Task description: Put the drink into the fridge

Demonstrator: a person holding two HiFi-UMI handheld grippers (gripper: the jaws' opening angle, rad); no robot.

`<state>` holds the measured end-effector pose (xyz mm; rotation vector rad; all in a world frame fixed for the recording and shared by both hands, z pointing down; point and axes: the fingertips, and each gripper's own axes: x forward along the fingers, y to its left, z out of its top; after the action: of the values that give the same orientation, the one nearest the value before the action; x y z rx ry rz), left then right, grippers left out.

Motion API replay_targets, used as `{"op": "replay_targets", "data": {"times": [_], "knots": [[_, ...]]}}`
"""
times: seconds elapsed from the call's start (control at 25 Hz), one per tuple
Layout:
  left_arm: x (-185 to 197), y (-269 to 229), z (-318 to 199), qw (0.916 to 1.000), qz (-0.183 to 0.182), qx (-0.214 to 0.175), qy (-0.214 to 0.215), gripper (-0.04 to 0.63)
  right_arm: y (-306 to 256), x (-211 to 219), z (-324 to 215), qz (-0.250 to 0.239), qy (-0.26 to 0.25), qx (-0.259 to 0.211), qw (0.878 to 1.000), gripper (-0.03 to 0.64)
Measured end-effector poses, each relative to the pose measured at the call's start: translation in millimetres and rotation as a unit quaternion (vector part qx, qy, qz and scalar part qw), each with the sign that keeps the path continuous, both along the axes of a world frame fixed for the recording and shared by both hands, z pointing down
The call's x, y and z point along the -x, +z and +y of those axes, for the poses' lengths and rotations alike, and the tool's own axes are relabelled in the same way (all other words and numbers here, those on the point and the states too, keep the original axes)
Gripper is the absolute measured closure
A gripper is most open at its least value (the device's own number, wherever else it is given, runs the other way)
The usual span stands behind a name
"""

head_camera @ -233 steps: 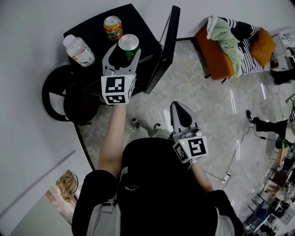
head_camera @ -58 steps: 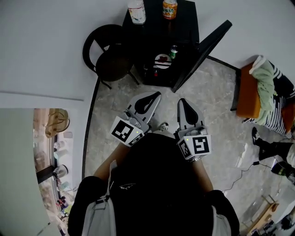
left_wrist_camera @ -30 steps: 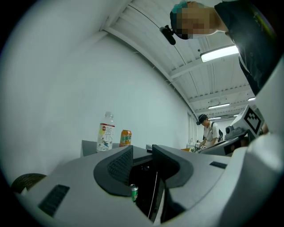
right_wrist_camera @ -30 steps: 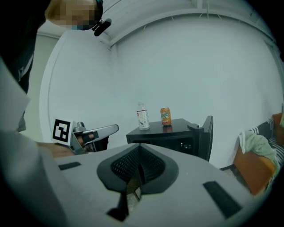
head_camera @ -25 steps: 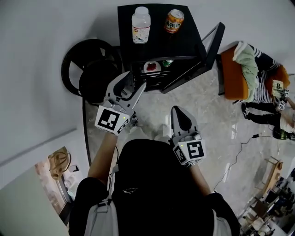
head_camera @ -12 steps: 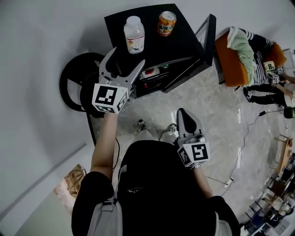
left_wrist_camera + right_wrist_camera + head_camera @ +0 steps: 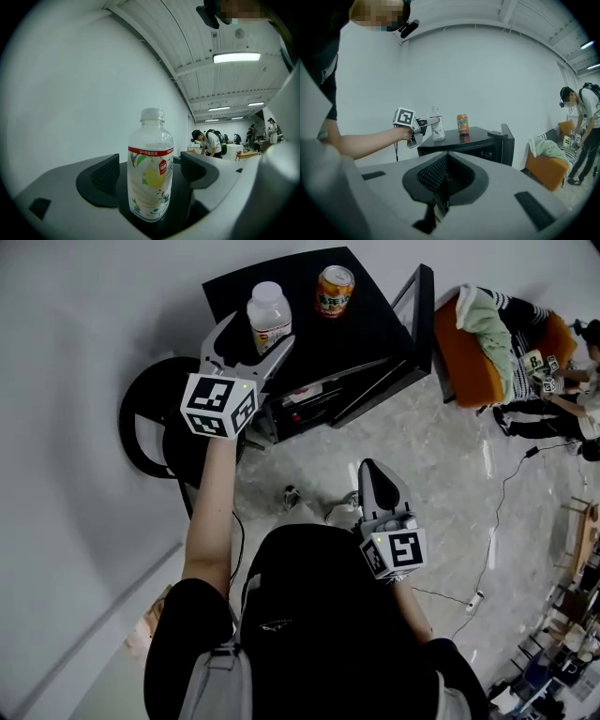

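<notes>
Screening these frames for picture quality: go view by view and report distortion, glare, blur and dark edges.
Head view: fisheye bows the walls, yet the bottle and orange can stay sharp. Left gripper view: black circular vignette, ceiling light blown out, bottle crisp. Right gripper view: dark corners, even lighting, no glare.

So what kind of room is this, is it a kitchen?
Probably not a kitchen. It looks like a big workroom or lab. A small black fridge stands near an orange sofa, cables trail across the stone floor, and strip lights hang over people busy farther back.
</notes>
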<state>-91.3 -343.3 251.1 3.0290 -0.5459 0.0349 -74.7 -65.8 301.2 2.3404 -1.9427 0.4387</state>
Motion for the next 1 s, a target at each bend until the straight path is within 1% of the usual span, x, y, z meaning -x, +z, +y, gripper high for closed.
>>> {"op": "replay_targets", "data": {"times": [0.28,0.44,0.48,0.56,0.72,1.0], "knots": [[-5.9,5.6,-3.0,1.0,-0.002,-0.002,0.006,0.199,2.0,-5.5,0.1,0.003,0.012,0.005,1.0,0.603],[-6.7,9.1,-2.4,0.9999,-0.011,-0.003,0.005,0.202,3.8,-4.4,1.4,0.003,0.013,0.007,1.0,0.603],[-6.2,10.4,-3.2,0.9999,-0.012,-0.003,0.002,0.209,4.7,-4.0,1.8,0.002,0.013,0.008,1.0,0.603],[-5.0,12.4,-5.7,0.9999,-0.009,-0.003,-0.007,0.27,7.3,-3.2,2.8,0.001,0.013,0.009,1.0,0.603],[-3.6,10.0,-2.5,0.9998,-0.01,-0.012,-0.009,0.275,8.7,1.9,5.6,0.002,0.011,0.011,1.0,0.603],[3.2,-4.1,19.7,0.9999,0.005,-0.014,0.002,0.275,8.7,5.3,13.8,-0.001,0.009,0.011,1.0,0.603]]}}
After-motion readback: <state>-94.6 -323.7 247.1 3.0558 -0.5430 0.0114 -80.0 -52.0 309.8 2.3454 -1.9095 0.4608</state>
